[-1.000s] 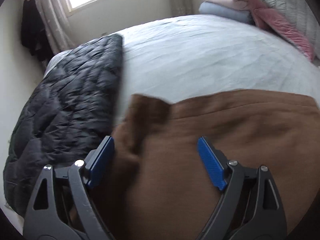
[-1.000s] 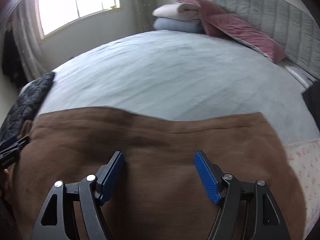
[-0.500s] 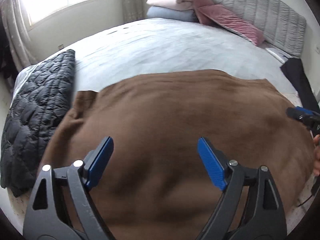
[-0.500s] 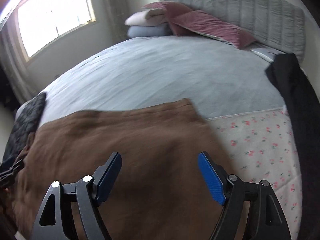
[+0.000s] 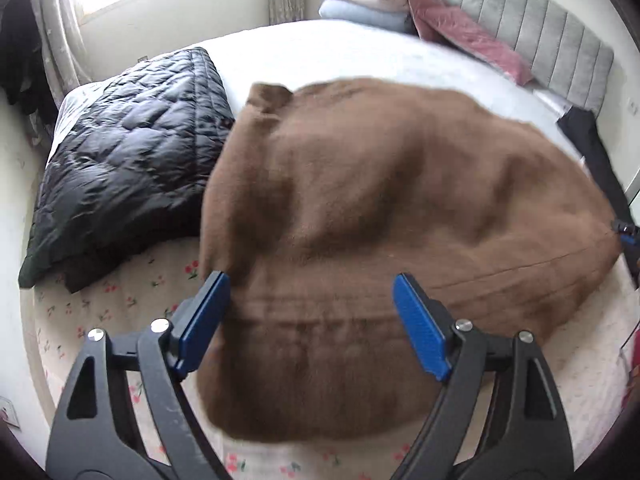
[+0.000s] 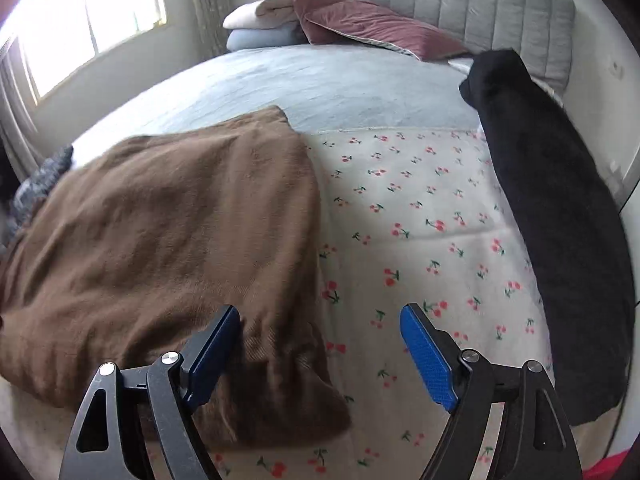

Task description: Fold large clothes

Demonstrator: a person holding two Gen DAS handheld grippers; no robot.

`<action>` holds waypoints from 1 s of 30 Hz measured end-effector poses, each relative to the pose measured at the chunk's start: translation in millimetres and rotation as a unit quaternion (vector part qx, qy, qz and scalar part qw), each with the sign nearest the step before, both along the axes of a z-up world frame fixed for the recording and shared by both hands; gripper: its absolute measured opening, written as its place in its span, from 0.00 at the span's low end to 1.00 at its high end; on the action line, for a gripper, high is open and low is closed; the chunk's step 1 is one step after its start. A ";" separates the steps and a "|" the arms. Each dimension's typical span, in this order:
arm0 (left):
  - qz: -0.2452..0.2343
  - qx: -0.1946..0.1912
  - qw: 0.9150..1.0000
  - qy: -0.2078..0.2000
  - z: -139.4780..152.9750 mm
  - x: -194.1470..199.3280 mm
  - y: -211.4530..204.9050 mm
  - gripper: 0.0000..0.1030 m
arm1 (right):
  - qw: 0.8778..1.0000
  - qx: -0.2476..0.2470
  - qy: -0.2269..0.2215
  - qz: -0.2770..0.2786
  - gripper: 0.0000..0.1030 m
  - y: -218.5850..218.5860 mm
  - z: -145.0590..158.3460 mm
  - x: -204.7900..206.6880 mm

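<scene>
Brown coat (image 5: 380,208) lies bunched on the floral sheet (image 6: 420,216), both grippers, left (image 5: 310,320) and right (image 6: 320,352), spread wide and holding nothing, likely hovering to pick fold edges.

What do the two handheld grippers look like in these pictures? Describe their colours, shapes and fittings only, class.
The left gripper and right gripper look alike: each has two black plastic arms with triangular cut-outs, silver round screw heads at the joints, and flat, bright blue finger pads with a fine ribbed texture. No cables, markings or sleeves show in either view.
</scene>
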State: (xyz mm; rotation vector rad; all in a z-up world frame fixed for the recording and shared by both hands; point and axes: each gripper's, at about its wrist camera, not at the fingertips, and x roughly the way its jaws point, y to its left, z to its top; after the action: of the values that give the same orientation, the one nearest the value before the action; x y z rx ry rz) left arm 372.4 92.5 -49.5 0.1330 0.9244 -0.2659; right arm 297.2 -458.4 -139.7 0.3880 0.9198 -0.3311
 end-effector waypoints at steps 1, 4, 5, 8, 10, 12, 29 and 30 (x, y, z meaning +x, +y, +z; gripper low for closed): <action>0.009 -0.011 1.000 0.001 6.1 -4.1 4.8 0.89 | 1.000 0.022 -0.009 -0.007 0.81 -4.9 2.3 -7.7; 0.035 -0.074 0.996 0.028 14.4 -12.3 26.1 0.90 | 0.996 0.081 -0.020 -0.015 0.86 -4.7 5.8 -24.2; 0.048 -0.092 0.994 0.040 13.6 -13.7 33.6 0.91 | 0.995 0.095 -0.020 -0.015 0.87 -1.2 5.3 -32.9; 0.088 -0.119 0.986 0.078 4.9 -12.0 55.4 0.91 | 0.990 0.141 -0.011 -0.017 0.87 -0.8 -5.8 -46.5; 0.117 -0.142 0.978 0.103 -7.6 -13.9 71.9 0.91 | 0.986 0.165 -0.003 -0.023 0.87 6.2 -9.4 -58.6; 0.137 -0.183 0.964 0.136 -24.9 -15.1 83.0 0.91 | 0.977 0.211 0.006 -0.026 0.87 7.1 -27.3 -58.3; 0.132 -0.417 0.889 0.134 -39.7 -63.5 85.3 0.28 | 0.901 0.394 -0.164 -0.075 0.21 -8.3 -6.4 -68.5; 0.149 -0.403 0.888 0.161 -63.4 -64.0 86.9 0.30 | 0.900 0.404 -0.143 -0.084 0.22 -10.3 -23.7 -72.9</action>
State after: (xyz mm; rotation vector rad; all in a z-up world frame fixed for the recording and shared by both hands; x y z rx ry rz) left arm 308.5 179.4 -113.0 -0.8431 1.0791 -0.3723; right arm 224.3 -468.7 -163.4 1.2561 0.6969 -0.0242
